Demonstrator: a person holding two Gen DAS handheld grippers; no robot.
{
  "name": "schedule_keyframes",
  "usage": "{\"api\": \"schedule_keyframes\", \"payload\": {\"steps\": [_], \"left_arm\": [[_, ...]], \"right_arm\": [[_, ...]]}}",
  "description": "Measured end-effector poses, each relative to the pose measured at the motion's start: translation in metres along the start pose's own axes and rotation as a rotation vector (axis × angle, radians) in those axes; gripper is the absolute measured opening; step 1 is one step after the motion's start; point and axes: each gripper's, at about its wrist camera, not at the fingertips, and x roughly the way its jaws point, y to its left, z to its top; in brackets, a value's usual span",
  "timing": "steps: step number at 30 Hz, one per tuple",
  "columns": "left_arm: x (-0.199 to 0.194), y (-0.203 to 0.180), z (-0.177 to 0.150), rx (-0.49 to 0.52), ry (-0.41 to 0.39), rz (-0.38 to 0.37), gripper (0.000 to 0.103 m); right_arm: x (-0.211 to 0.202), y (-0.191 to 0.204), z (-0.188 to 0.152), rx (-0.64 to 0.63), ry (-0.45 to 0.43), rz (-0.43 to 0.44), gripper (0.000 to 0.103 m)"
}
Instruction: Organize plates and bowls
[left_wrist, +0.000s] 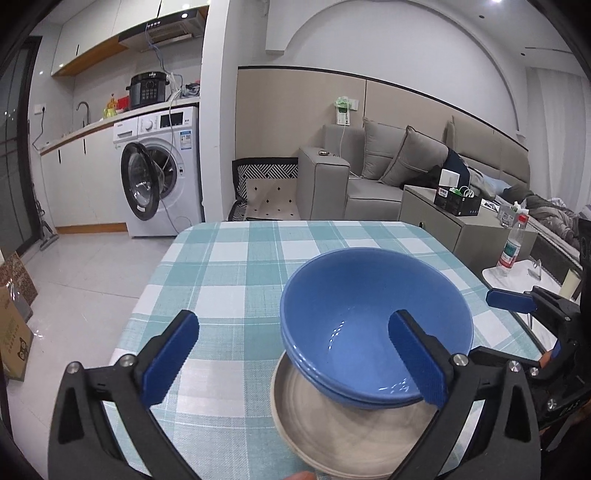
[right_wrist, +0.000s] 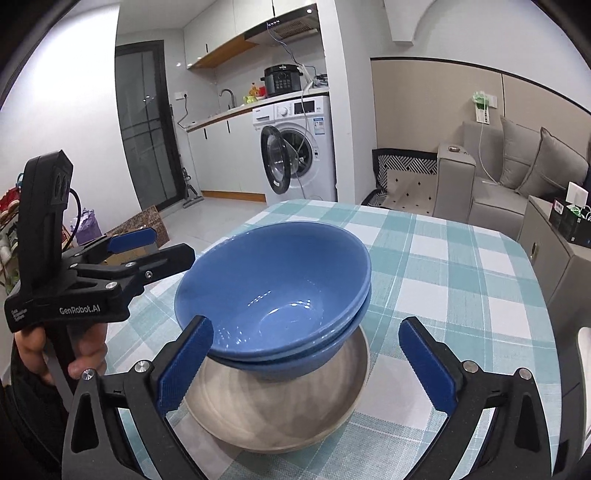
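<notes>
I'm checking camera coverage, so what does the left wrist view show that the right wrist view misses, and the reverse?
Only the left wrist view shows the water bottle on a small white side table to the right.

Only the right wrist view shows the dark glass door and the hand holding the left tool.

Both show two stacked blue bowls on a beige plate, the checked tablecloth, the washing machine, the sofa, and each tool standing open.

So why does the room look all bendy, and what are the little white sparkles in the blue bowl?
In both wrist views the fisheye lens curves the walls and darkens the corners. The sparkles are ceiling lights glinting off the shiny blue bowl; in the right wrist view they sit near its bottom. The plate underneath looks slightly smeared in both.
</notes>
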Motion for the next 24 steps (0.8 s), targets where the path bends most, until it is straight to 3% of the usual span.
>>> {"api": "schedule_keyframes", "payload": {"steps": [5, 12, 16, 24], "left_arm": [[-0.01, 0.002, -0.012, 0.002, -0.044, 0.006, 0.103], [-0.002, 0.002, -0.03, 0.013, -0.021, 0.01, 0.103], [-0.007, 0.002, -0.037, 0.012, -0.069, -0.005, 0.103], [-0.016, 0.005, -0.047, 0.026, -0.12, -0.01, 0.103]], "right_arm": [[-0.007, -0.003, -0.016, -0.011, -0.047, 0.003, 0.102], [-0.01, -0.009, -0.038, -0.005, -0.08, -0.02, 0.102], [-0.01, -0.007, -0.05, -0.044, -0.107, -0.066, 0.102], [-0.007, -0.006, -0.058, -0.044, -0.136, -0.038, 0.102]]}}
